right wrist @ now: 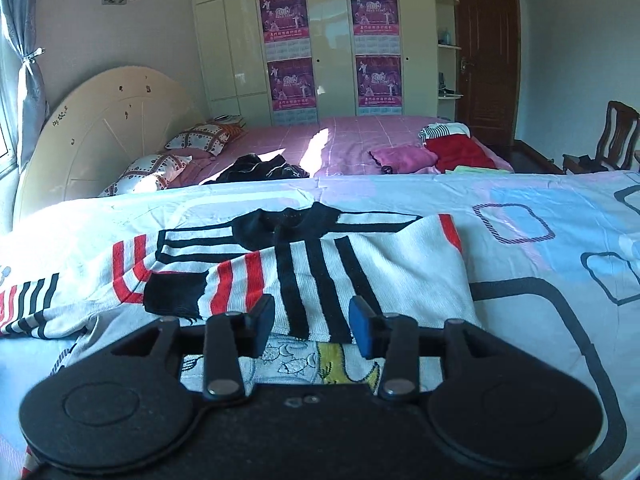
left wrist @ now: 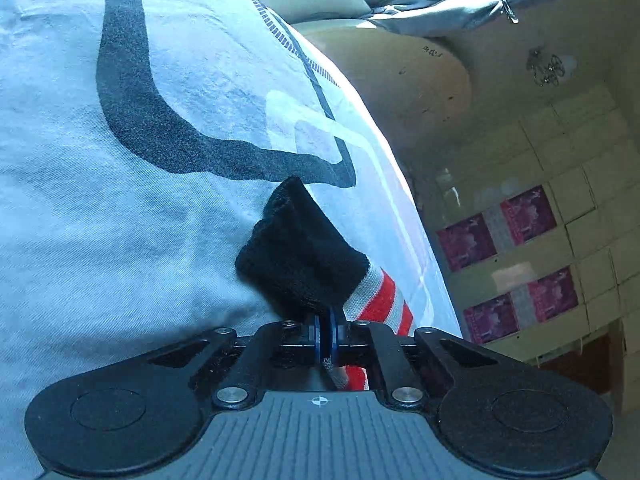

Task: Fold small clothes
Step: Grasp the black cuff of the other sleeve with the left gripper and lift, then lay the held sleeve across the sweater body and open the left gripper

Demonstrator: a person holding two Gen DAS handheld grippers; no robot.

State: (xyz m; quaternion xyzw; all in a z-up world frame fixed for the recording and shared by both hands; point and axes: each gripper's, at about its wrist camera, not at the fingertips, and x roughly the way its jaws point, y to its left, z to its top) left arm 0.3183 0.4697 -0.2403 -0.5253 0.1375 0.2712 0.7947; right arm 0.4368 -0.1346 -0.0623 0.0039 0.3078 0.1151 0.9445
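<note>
Sweater (right wrist: 304, 264), striped, lies spread on the near bed sheet (right wrist: 540, 216). Left gripper (left wrist: 327, 340) is clamped on its black cuff (left wrist: 300, 256); right gripper (right wrist: 312, 320) hovers with jaws apart. Thin knit could slip free, spoiling the sleeve fold.

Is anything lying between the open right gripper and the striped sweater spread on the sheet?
Nothing visible does. The right gripper hangs open just above the striped sweater, with only the sweater's own fabric beneath it. The left gripper is shut on a sleeve cuff.
</note>
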